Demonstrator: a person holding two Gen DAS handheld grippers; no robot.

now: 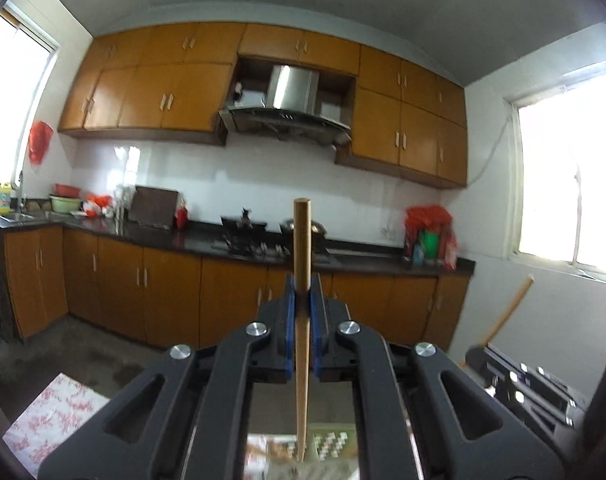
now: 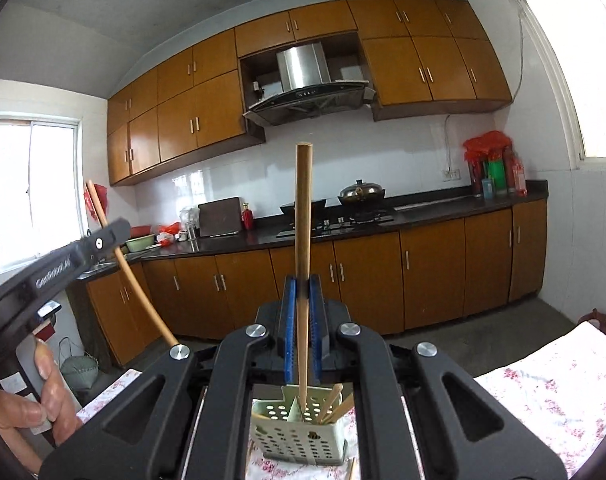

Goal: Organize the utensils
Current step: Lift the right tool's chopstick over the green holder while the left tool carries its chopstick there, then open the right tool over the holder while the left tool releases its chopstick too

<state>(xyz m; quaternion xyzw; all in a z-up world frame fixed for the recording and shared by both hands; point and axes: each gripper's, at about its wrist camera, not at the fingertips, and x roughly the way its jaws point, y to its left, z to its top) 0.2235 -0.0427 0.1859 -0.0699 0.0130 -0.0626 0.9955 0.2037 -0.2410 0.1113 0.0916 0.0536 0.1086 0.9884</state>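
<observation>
The left gripper (image 1: pixel 302 292) is clamped on a wooden chopstick (image 1: pixel 302 264), which stands upright between its blue pads (image 1: pixel 290 304). The thick, blunt end of the stick rises well above the fingertips, and the thin end runs down past the black linkage toward the bottom edge of the left wrist view, where a blurred patch of the perforated holder shows below it.

The right gripper (image 2: pixel 302 292) is closed on a second chopstick (image 2: pixel 303 240), also upright and pinched between its blue pads (image 2: pixel 290 320). The pointed lower end of this stick hangs just over, or just inside, a pale green utensil holder (image 2: pixel 299 440) with round holes in its walls; which of the two cannot be told. The holder stands on a table covered with a white cloth printed with red flowers (image 2: pixel 543 392), near the edge closest to the camera. A few more chopsticks (image 2: pixel 335 404) lean in the holder's right-hand compartment.

In the right wrist view the left gripper comes in from the left edge with its stick slanting through it, and a person's hand (image 2: pixel 27 404) wraps the grip. Behind everything runs a dark worktop (image 2: pixel 423 216) with a stove and a lidded pot (image 2: pixel 361 191).
</observation>
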